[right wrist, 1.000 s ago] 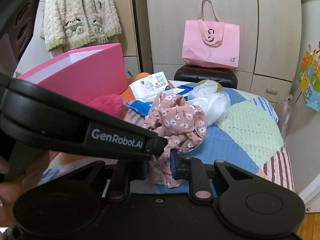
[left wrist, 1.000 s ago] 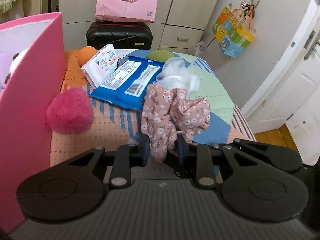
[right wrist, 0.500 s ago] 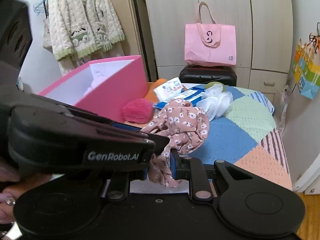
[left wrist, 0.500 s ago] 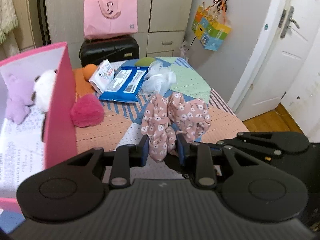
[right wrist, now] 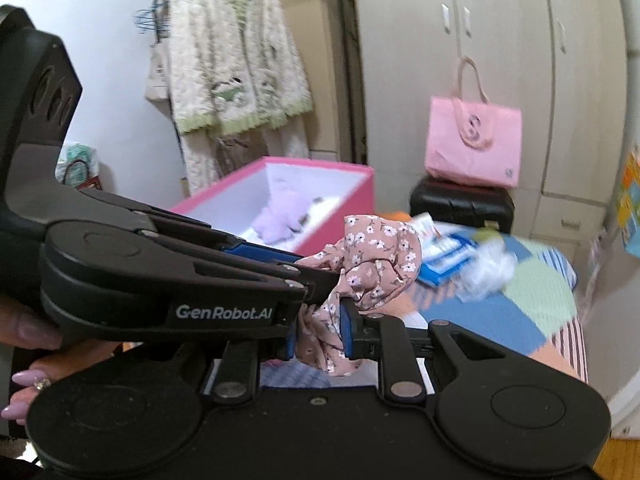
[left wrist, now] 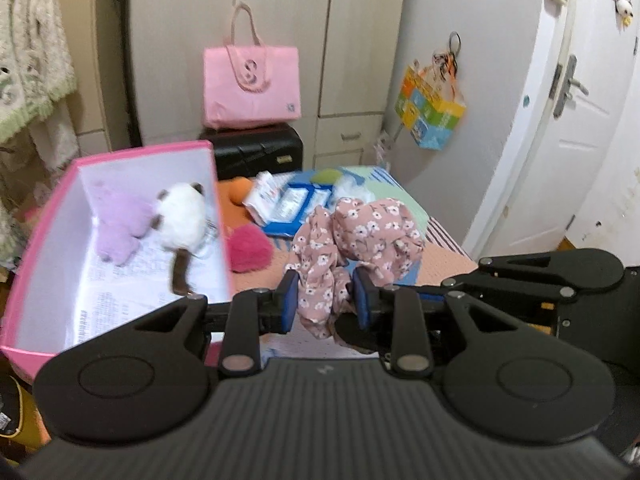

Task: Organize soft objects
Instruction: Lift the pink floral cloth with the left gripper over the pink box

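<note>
A: How full is the open pink cardboard box [left wrist: 52, 216]?

B: A lilac plush toy [left wrist: 118, 220] and a white-and-brown plush toy [left wrist: 182, 216] lie inside. A magenta pompom [left wrist: 250, 248] and blue wipes packs [left wrist: 296, 204] wait on the patchwork bed [right wrist: 500, 312].

A: And the pink floral fabric bundle [left wrist: 352, 236]?

B: In the air beside the box, clenched by both the left claw [left wrist: 326, 300] and right claw [right wrist: 318, 330].

A: Any writing?

B: "GenRobot.AI" on the left one.

Toys [left wrist: 172, 220] in box [left wrist: 40, 264] (left of pompom [left wrist: 250, 248]).
</note>
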`<state>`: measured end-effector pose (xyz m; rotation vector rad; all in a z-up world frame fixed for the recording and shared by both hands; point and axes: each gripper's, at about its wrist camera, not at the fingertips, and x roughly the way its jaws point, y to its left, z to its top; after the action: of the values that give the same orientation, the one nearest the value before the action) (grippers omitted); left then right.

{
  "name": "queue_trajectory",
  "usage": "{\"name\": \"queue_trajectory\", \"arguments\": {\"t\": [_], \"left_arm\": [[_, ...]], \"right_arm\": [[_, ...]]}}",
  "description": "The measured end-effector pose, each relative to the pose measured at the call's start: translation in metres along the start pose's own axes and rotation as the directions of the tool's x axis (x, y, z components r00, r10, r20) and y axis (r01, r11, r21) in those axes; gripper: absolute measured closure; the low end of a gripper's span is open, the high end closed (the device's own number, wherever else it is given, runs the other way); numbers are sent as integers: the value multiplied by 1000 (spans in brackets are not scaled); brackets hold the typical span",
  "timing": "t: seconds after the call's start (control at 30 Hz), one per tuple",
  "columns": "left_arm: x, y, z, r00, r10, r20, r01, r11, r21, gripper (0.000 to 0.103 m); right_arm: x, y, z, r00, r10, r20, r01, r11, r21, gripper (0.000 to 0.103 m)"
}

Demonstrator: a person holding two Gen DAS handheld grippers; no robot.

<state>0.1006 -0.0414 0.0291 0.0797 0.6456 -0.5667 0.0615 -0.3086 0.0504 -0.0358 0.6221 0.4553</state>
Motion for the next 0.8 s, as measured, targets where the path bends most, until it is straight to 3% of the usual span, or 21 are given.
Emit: {"name": "queue_trajectory", "arguments": {"t": [0.37, 0.63, 0.8], "left_arm": [[-30, 68, 23, 995, 84, 50, -80, 994, -72, 76], [9, 132, 25, 989, 149, -17, -149, 967, -204, 77], [35, 163, 18, 984, 165, -69, -178, 946, -271, 77]], "right_arm": [[37, 39, 53, 994, 112, 20, -110, 991, -76, 77], [117, 36, 71, 966, 250, -63, -250, 968, 12, 77], [160, 41, 74, 952, 269, -144, -275, 961, -23, 77]]}}
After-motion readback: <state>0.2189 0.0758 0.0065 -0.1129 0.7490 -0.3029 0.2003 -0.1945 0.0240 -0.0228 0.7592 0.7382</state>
